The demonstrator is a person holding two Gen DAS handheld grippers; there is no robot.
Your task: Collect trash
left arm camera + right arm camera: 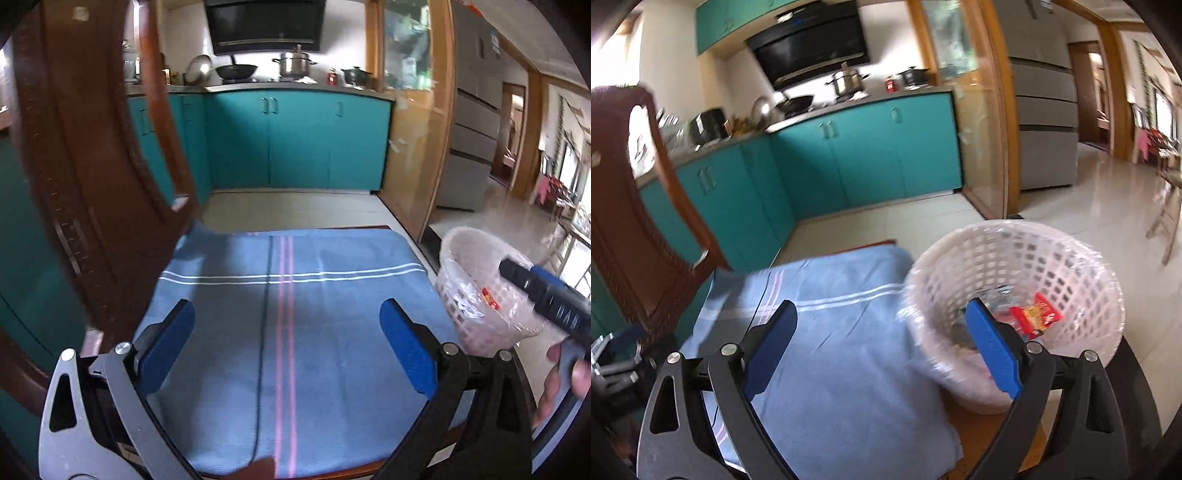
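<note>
While both grippers hang over a table draped in a blue striped cloth (314,332), the left gripper (286,341) stands with its blue-padded jaws spread wide, nothing between them but bare cloth. The right gripper (882,345) is likewise spread wide and holds nothing; its right finger (991,354) reaches across the near rim of a white lattice wastebasket (1015,258), its left finger over the cloth. The basket, lined with a clear plastic bag, stands at the table's right edge, just off the cloth on bare wood. Inside it lies the collected trash, a red snack wrapper (1036,315) among other scraps too blurred to name. From the left wrist view, a hand (569,376) grips the right tool beside the basket. A carved brown chair back (92,166) rises at the table's left edge.
</note>
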